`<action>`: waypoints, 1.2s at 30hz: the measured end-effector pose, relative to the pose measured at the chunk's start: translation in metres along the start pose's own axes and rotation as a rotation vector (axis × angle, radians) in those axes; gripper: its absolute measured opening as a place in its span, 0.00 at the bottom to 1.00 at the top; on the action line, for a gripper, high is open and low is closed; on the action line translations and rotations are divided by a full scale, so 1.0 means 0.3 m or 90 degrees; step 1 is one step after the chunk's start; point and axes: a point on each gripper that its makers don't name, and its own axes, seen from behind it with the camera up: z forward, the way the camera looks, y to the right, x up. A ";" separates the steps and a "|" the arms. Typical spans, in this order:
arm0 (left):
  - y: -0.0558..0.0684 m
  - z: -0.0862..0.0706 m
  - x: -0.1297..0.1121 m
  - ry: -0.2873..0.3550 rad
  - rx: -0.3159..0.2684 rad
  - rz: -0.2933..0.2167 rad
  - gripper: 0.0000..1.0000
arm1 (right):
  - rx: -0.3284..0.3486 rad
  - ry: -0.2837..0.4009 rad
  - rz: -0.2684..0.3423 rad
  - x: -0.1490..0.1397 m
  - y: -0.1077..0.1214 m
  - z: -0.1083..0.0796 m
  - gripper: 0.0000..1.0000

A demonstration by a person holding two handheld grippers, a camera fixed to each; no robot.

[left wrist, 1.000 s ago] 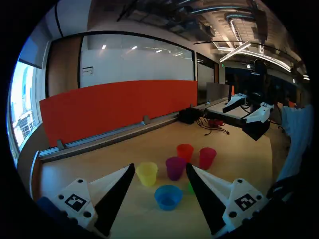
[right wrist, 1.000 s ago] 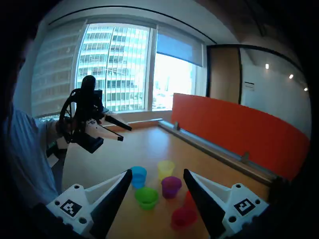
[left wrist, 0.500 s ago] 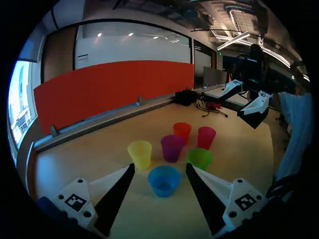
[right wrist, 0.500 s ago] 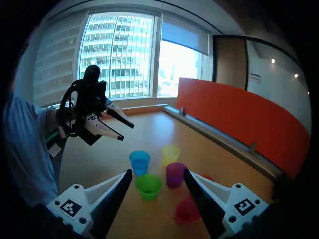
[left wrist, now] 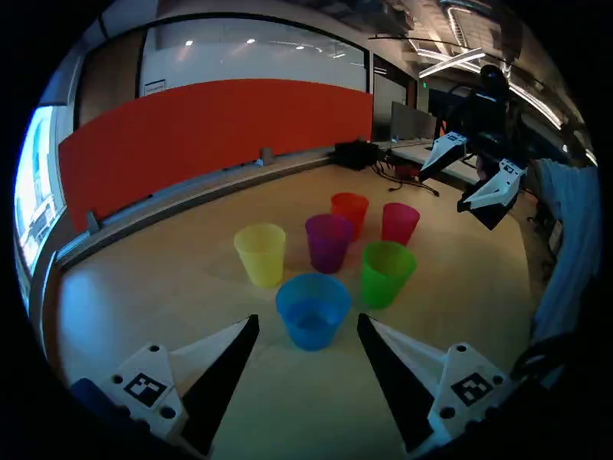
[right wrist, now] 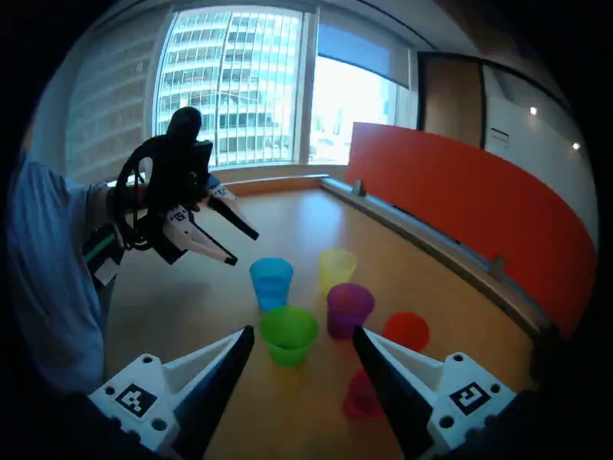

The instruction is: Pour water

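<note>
Fingers [left wrist: 222, 372] on left gripper [left wrist: 306, 317] and right gripper [right wrist: 301, 330] gape wide, empty; blue cup [left wrist: 312, 307] stands untouched, so pouring seems not yet begun.

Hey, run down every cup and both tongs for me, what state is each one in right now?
Blue cup: upright, contents unclear.
Yellow cup: upright.
Purple cup: upright.
Green cup: upright.
Red cup: upright.
Pink cup: upright.
Left tongs: open, holding nothing.
Right tongs: open, holding nothing.
</note>
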 end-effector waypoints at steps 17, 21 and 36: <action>0.000 0.097 -0.115 -0.064 -0.020 0.006 0.96 | 0.030 -0.039 0.008 -0.107 -0.021 0.115 1.00; -0.001 0.119 -0.113 -0.066 -0.023 0.007 0.96 | 0.033 -0.044 0.010 -0.123 -0.022 0.140 1.00; 0.007 0.204 -0.099 -0.069 -0.037 0.021 0.96 | 0.042 -0.064 0.008 -0.163 -0.031 0.209 1.00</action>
